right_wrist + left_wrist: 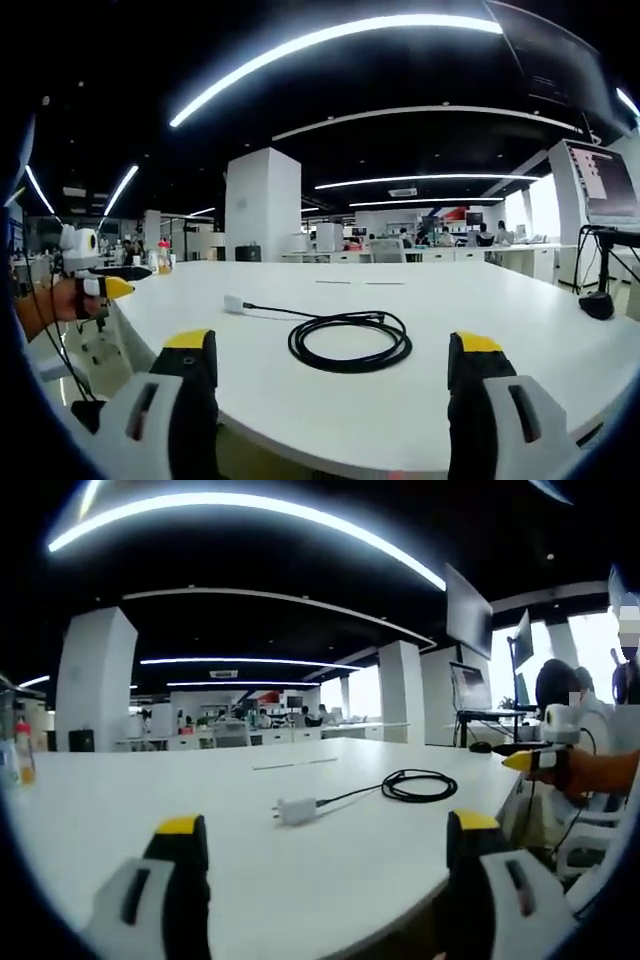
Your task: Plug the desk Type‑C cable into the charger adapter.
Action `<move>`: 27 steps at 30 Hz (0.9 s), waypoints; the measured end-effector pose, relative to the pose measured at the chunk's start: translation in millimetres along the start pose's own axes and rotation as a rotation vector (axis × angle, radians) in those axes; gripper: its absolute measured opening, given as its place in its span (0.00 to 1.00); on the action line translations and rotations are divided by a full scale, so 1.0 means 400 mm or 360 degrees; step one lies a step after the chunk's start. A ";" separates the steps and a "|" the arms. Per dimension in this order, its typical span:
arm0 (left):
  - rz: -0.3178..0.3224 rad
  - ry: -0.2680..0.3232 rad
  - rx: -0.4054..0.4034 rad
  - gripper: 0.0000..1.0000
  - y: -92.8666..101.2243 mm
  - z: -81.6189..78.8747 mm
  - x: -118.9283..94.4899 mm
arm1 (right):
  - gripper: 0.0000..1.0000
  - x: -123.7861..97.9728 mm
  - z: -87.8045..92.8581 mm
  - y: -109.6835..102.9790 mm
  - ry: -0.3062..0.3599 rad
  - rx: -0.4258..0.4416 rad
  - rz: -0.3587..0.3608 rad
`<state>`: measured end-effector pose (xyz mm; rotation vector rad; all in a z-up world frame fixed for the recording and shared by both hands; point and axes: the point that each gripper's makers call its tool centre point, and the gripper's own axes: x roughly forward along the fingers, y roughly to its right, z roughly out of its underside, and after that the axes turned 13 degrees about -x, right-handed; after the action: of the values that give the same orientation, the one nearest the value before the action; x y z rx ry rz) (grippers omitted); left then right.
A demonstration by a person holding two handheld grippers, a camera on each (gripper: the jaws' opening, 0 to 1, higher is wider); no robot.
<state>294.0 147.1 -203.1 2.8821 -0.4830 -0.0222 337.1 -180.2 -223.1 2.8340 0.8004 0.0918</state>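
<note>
1. my left gripper (320, 855) and right gripper (335, 370) hold their jaws apart, empty, off opposite desk (130, 800) edges.
2. charger adapter (296, 810) and coiled cable (350, 340) lie mid-desk; whether they're already joined, i can't tell.
3. judging so, nothing's grasped yet.

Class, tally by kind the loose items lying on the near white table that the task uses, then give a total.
White charger adapter: 1
Black coiled cable: 1
Total: 2
</note>
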 end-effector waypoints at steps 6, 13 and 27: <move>-0.0010 0.0011 -0.0007 1.00 -0.005 0.000 -0.008 | 0.97 0.000 -0.004 0.002 -0.0004 -0.0009 0.0002; -0.0012 0.0007 -0.0009 1.00 -0.003 0.000 -0.012 | 0.97 0.004 -0.002 0.002 -0.0015 -0.0010 0.0006; 0.0001 0.0017 -0.0018 1.00 0.001 -0.010 0.007 | 0.97 0.009 -0.003 0.001 -0.0012 -0.0017 0.0011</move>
<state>296.7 146.6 -199.0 2.8695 -0.4805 -0.0097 340.3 -178.3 -221.8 2.8254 0.7862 0.0860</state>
